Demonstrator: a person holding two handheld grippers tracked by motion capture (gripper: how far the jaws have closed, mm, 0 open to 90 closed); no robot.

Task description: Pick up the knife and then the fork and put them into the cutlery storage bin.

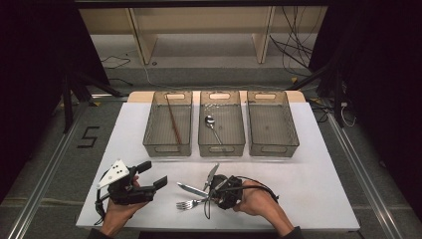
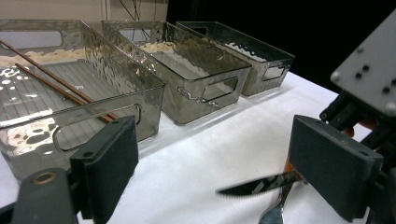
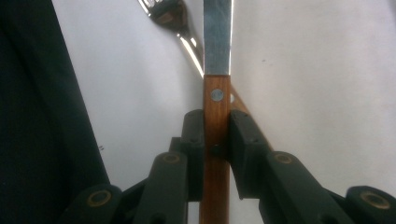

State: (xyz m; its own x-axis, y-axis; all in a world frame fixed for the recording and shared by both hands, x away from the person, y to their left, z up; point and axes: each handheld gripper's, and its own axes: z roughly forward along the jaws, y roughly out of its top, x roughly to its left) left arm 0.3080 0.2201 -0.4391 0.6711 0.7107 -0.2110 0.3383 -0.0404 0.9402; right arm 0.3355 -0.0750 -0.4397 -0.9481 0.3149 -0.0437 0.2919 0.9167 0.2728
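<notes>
Dim, dark surroundings around a brightly lit white table (image 1: 318, 169); glare on bins (image 2: 196, 70); soft close-up blur.

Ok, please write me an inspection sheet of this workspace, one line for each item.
Surface: white table, flat, no spill seen.
Job's things: wooden-handled knife clamped by its handle; fork lying on the table beside it; a second knife lying near the right hand.
Bins: three clear bins in a row; left bin holds chopsticks, middle bin holds a spoon, right bin holds nothing.
Clutter: nothing seen.
Grippers: left gripper open, holding nothing; right gripper with fingers shut on the knife handle.
Cables: one trails from each gripper; loose cables on the floor behind.
Surroundings: wooden shelf frame behind, dark sides, floor mark "5".
</notes>
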